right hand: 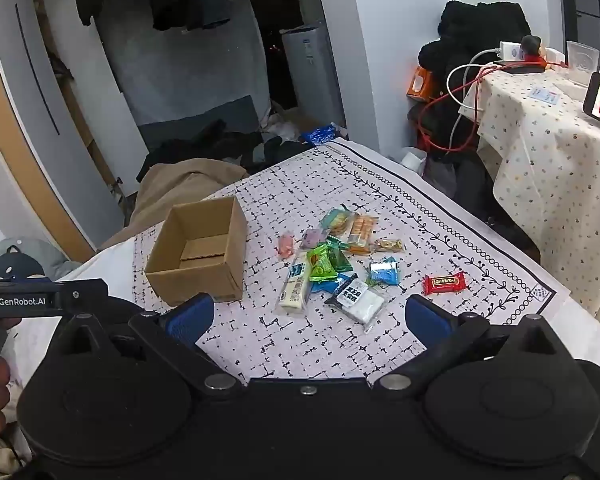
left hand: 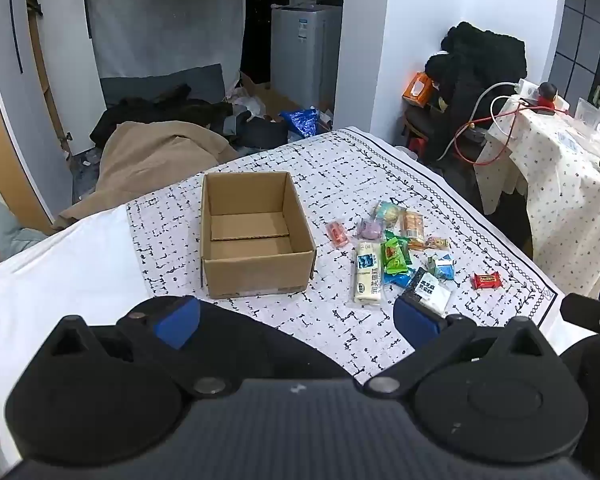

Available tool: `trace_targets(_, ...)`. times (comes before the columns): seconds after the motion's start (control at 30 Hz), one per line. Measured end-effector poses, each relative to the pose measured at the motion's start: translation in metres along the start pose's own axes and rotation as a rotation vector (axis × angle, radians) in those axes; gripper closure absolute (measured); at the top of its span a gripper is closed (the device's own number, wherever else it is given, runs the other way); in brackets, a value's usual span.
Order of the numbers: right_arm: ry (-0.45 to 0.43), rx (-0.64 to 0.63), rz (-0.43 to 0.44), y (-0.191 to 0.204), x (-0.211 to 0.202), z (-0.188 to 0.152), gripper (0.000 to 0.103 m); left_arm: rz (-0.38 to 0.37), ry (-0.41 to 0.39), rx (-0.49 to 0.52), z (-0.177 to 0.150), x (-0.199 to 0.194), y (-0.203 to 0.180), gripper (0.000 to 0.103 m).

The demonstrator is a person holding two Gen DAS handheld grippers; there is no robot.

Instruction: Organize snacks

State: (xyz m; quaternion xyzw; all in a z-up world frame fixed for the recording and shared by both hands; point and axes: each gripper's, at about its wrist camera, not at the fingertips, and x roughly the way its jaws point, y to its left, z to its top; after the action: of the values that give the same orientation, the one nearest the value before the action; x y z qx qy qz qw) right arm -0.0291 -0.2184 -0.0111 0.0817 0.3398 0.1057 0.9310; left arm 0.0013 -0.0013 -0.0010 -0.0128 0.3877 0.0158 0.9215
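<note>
While both grippers hang above the near edge of the patterned cloth (left hand: 260, 160), the cardboard box (left hand: 256, 276) stands open-topped on it with nothing inside; only its folded bottom flaps show. To the right of the box, apart from it, the snacks lie loose on the cloth. A long cream packet (left hand: 367, 276) lies nearest the box, a bright green packet (left hand: 394, 256) touches its right side, and a black-and-white packet (left hand: 432, 290) sits just below them. A blue-and-white packet (left hand: 444, 268) lies beside that one. Farther back are a pink wrapped sweet (left hand: 337, 234), a purple packet (left hand: 370, 228) and an orange biscuit packet (left hand: 412, 228). A red packet (left hand: 487, 280) lies alone, well apart to the right near the cloth's border.

The left gripper (left hand: 296, 320) has its blue-padded fingers spread wide with nothing between them. The right gripper (right hand: 310, 318) is likewise spread wide and holds nothing, hovering over the cloth in front of the snack pile.
</note>
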Motion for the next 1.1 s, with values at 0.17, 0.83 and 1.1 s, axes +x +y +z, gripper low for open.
trace_targets(0.17,0.0,-0.001,-0.003,-0.007,-0.005,-0.002,0.0,-0.004,0.007,-0.003,-0.001,-0.002,0.008,0.0)
trace_targets(0.83,0.025,-0.025,-0.001,0.0,-0.008,-0.01,0.0,-0.016,0.004,0.007,-0.013,-0.008,-0.002,0.0)
trace_targets(1.1,0.021,-0.027,-0.004,0.001,-0.008,-0.011,0.0,-0.028,0.0,0.018,-0.013,-0.011,-0.005,0.0)
